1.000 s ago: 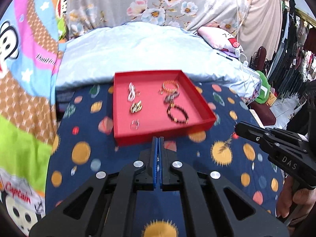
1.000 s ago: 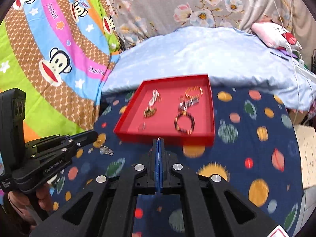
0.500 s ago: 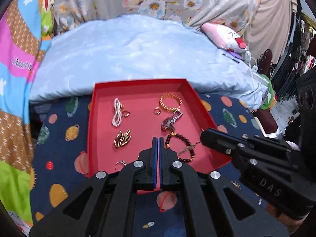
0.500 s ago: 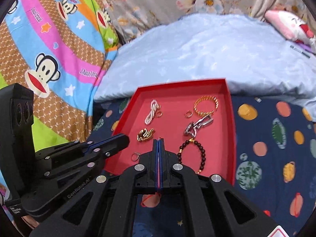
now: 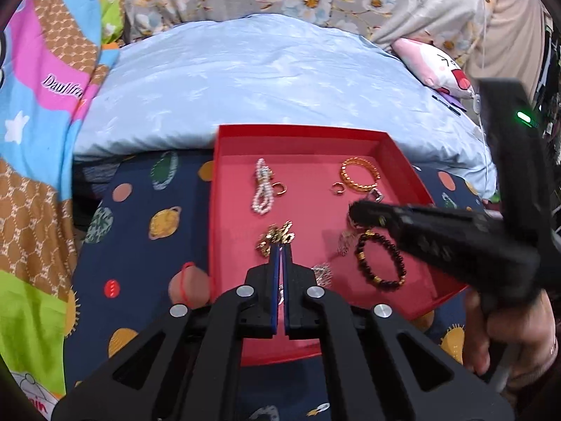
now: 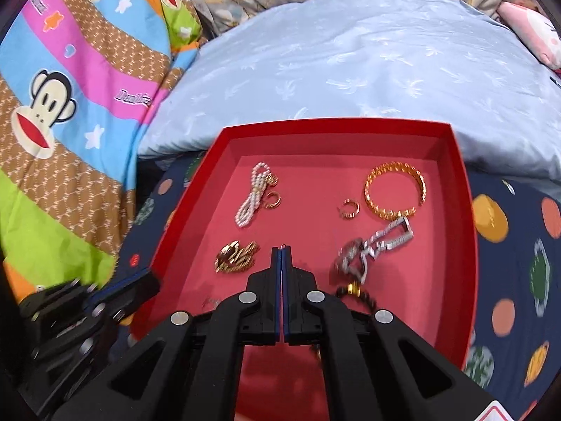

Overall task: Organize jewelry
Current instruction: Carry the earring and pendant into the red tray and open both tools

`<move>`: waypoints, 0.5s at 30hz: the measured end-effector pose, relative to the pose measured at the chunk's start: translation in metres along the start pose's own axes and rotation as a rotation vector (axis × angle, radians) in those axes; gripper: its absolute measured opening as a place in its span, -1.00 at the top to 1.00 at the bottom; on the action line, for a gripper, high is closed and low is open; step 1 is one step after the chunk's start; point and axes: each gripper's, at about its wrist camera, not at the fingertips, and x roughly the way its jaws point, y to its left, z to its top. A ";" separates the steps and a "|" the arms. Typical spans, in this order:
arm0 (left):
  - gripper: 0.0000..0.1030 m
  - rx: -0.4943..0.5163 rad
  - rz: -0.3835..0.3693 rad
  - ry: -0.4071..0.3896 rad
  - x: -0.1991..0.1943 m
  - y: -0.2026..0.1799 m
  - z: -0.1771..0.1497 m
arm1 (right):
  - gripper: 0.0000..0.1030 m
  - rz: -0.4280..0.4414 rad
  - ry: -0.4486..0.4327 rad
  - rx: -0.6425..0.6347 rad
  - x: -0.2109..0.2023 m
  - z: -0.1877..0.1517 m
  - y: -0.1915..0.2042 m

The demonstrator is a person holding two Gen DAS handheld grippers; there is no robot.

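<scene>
A red tray (image 5: 403, 161) (image 6: 466, 210) lies on the dark planet-print cloth and holds jewelry: a pearl string (image 5: 262, 191) (image 6: 250, 196), a gold bangle (image 5: 359, 174) (image 6: 394, 191), a gold cluster (image 5: 275, 236) (image 6: 236, 256), a silver chain (image 6: 377, 245) and a dark bead bracelet (image 5: 380, 261). My left gripper (image 5: 281, 247) is shut over the tray's near part. My right gripper (image 6: 282, 249) is shut on a thin wire earring hook; a small dangling piece (image 5: 345, 244) hangs below its tip (image 5: 357, 210) over the tray.
A pale blue quilt (image 5: 263, 80) lies behind the tray. A bright cartoon blanket (image 6: 70, 87) is at the left. A pink plush (image 5: 434, 63) lies at the far right. The dark cloth (image 5: 147, 217) extends around the tray.
Both grippers moved forward from in front of the tray to over it. The right gripper carried the earring along, and it now hangs above the tray floor.
</scene>
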 end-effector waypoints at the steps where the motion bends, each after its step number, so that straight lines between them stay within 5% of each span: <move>1: 0.99 -0.005 0.002 -0.002 -0.001 0.002 -0.001 | 1.00 -0.005 0.004 -0.002 0.003 0.003 0.000; 10: 0.98 -0.021 0.050 -0.024 -0.013 0.016 -0.009 | 0.83 -0.044 -0.064 0.009 0.005 0.023 -0.001; 15: 0.73 -0.022 0.073 -0.047 -0.024 0.016 -0.014 | 0.82 -0.057 -0.157 0.007 -0.035 0.015 0.002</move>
